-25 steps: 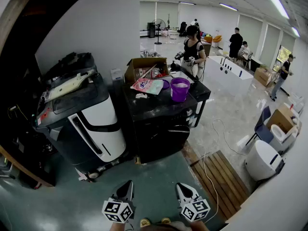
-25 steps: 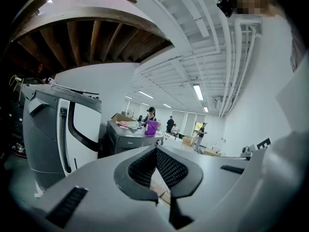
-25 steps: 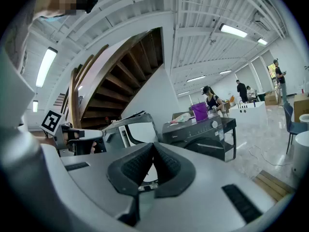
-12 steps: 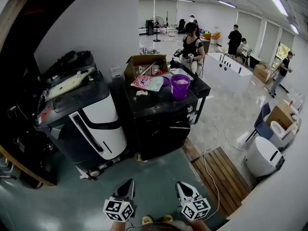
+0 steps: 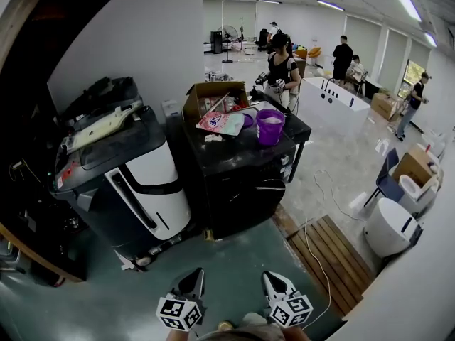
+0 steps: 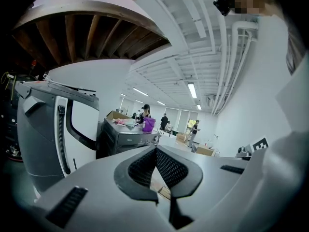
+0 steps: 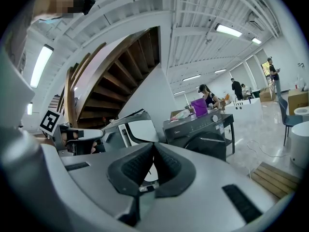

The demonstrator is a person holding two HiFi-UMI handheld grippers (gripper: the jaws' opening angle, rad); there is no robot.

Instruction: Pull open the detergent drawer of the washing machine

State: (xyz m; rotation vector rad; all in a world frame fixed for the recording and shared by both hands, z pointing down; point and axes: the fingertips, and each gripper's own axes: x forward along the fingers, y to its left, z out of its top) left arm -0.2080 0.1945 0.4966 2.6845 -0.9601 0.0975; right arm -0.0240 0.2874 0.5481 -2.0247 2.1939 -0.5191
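Observation:
The black front-loading washing machine (image 5: 238,183) stands mid-room, some way ahead of both grippers. Its top control strip (image 7: 198,124) carries a knob at the right. I cannot make out the detergent drawer front there. My left gripper (image 5: 193,275) and right gripper (image 5: 272,277) hang low at the bottom edge of the head view, side by side over the green floor, pointing at the machine. Both are shut with nothing between the pads. The washer also shows past the shut left gripper (image 6: 155,150) as a dark box (image 6: 126,138), and past the shut right gripper (image 7: 153,146).
A grey-and-white top-loading machine (image 5: 135,176) stands left of the black washer. On the washer's top sit a purple bucket (image 5: 270,126), a pink bag (image 5: 222,123) and a cardboard box (image 5: 213,98). A wooden pallet (image 5: 334,258) and a cable lie to the right. People stand farther back.
Both grippers have edged forward toward the machines, and the view has shifted a little closer. The jaws stayed shut.

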